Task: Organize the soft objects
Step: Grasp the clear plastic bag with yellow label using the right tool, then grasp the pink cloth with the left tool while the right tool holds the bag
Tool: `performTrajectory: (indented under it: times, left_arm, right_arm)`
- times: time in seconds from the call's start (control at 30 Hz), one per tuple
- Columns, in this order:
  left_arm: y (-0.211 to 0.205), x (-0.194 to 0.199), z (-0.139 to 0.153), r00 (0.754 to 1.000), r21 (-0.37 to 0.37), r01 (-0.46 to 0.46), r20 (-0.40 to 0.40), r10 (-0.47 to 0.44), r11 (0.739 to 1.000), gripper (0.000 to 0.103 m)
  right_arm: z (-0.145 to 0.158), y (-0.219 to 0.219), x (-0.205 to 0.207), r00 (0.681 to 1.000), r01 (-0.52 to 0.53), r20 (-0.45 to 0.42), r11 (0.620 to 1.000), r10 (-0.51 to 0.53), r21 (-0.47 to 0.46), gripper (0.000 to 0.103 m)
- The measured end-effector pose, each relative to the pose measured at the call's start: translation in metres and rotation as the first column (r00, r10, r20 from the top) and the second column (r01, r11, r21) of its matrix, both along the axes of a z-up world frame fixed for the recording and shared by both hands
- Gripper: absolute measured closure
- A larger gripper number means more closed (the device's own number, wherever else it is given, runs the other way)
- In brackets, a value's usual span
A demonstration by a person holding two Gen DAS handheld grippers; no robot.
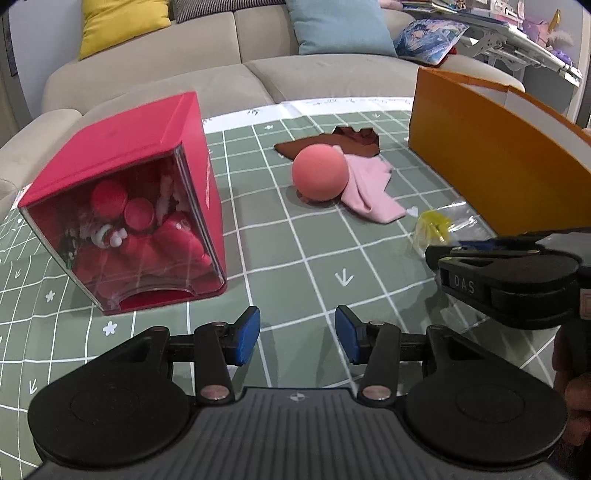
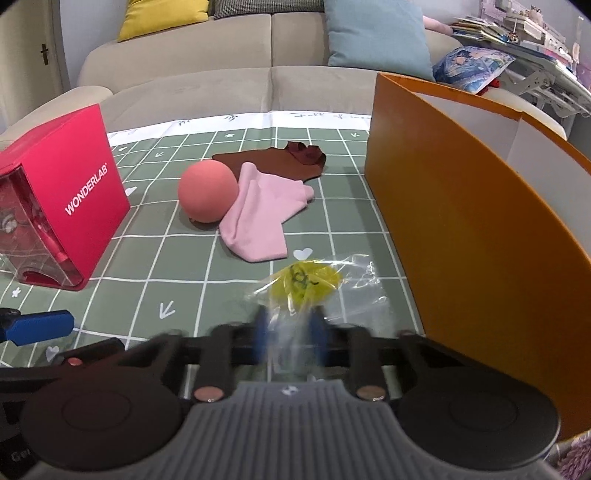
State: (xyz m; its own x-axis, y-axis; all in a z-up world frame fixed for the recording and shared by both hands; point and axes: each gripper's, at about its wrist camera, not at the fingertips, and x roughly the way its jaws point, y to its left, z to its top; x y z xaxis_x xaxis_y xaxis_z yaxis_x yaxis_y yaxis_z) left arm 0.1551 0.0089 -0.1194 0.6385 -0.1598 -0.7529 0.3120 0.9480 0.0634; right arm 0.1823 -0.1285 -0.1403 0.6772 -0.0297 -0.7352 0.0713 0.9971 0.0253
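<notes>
A pink foam ball [image 1: 320, 172] [image 2: 207, 191] rests on the green grid mat, touching a pink cloth [image 1: 369, 192] [image 2: 260, 216]. A dark brown cloth [image 1: 334, 144] [image 2: 280, 158] lies behind them. A clear plastic bag with a yellow item [image 2: 304, 282] [image 1: 434, 225] lies beside the orange box [image 1: 495, 162] [image 2: 461, 236]. My right gripper [image 2: 290, 338] is closed on the near end of that bag; its fingers are blurred. My left gripper [image 1: 297, 334] is open and empty, low over the mat, well short of the ball.
A red WONDERLAB box [image 1: 140, 206] [image 2: 62, 206] with a clear front stands tilted at the left. A beige sofa [image 1: 229, 70] with cushions runs behind the table. A cluttered desk [image 1: 517, 33] is at the back right.
</notes>
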Motion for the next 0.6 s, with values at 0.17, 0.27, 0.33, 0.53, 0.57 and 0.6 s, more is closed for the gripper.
performTrajectory:
  times: [0.17, 0.27, 0.33, 0.53, 0.57, 0.6]
  left_arm:
    - [-0.002, 0.005, 0.013, 1.000, -0.062, 0.023, -0.006, -0.024, 0.998, 0.047]
    - [-0.006, 0.014, 0.021, 0.998, -0.085, 0.056, -0.018, -0.058, 0.995, 0.048]
    - [-0.010, 0.023, 0.026, 0.996, -0.101, 0.086, -0.020, -0.089, 0.991, 0.052]
    - [-0.025, 0.062, 0.033, 0.990, -0.147, 0.118, -0.055, -0.127, 0.982, 0.052]
    - [-0.029, 0.068, 0.032, 0.990, -0.149, 0.122, -0.057, -0.132, 0.981, 0.052]
    - [-0.033, 0.075, 0.030, 0.989, -0.145, 0.125, -0.062, -0.135, 0.981, 0.052]
  right_arm:
    - [0.004, -0.006, 0.002, 1.000, -0.006, -0.017, 1.000, 0.006, 0.012, 0.101]
    - [0.012, -0.006, 0.001, 1.000, -0.015, 0.006, 1.000, 0.015, -0.022, 0.101]
    - [0.015, -0.010, 0.002, 1.000, -0.014, 0.018, 1.000, 0.014, -0.014, 0.101]
    - [0.013, -0.012, 0.004, 0.999, -0.037, 0.029, 0.998, 0.038, -0.044, 0.101]
    - [0.013, -0.011, 0.005, 0.998, -0.045, 0.040, 0.997, 0.047, -0.056, 0.101]
    - [0.014, -0.010, 0.005, 0.997, -0.056, 0.052, 0.996, 0.059, -0.064, 0.101]
